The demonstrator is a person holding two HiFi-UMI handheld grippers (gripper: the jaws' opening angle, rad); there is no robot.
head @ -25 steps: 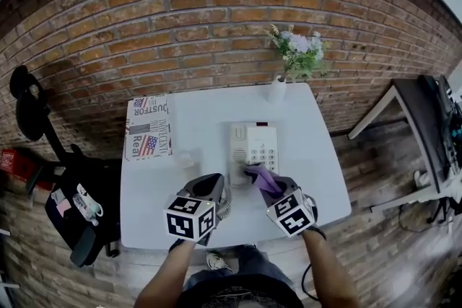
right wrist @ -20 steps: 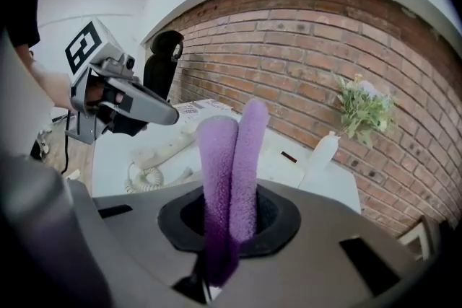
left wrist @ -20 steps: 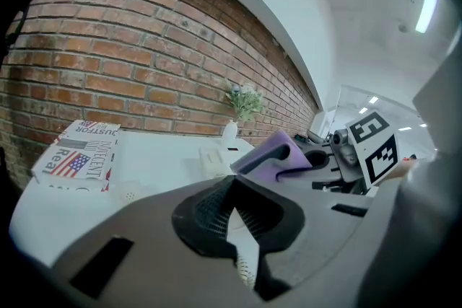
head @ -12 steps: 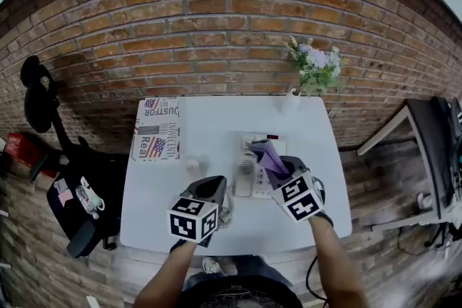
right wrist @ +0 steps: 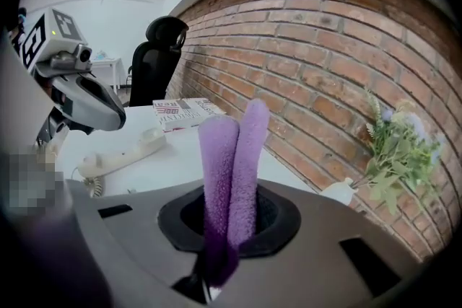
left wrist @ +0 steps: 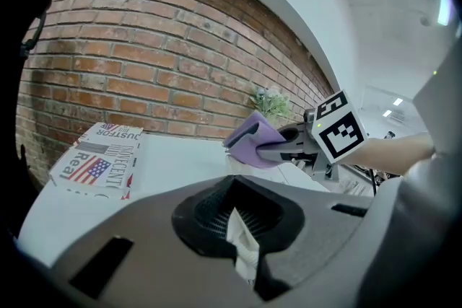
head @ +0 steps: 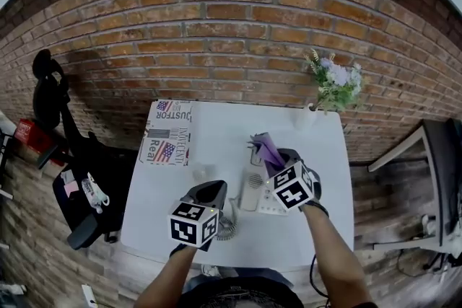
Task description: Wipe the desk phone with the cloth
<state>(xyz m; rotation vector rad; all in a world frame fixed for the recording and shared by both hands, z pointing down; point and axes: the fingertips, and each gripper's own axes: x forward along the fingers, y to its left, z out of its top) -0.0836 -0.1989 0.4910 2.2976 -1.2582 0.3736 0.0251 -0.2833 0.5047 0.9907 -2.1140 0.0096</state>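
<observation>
Head view shows one white table (head: 216,144) and one desk phone (head: 261,207), its handset (right wrist: 119,150) lying loose. The right gripper (head: 276,159) clamps one purple cloth (right wrist: 231,169), raised just above the phone. The left gripper (head: 211,191) is closed, seemingly empty. A hard swipe could drag that handset tableward.

— What's on your table?
— White table (head: 216,148), plain top. Far left corner: a folded newspaper (head: 167,141), lying flat, print up. Far right corner: a white vase (head: 307,117) with flowers, upright.
— And nearer to you?
— Desk phone base (head: 267,204), right of centre. Its handset (head: 250,192) lies off the cradle on the tabletop, just left of the base. The coiled cord (head: 227,225) sits near your edge.
</observation>
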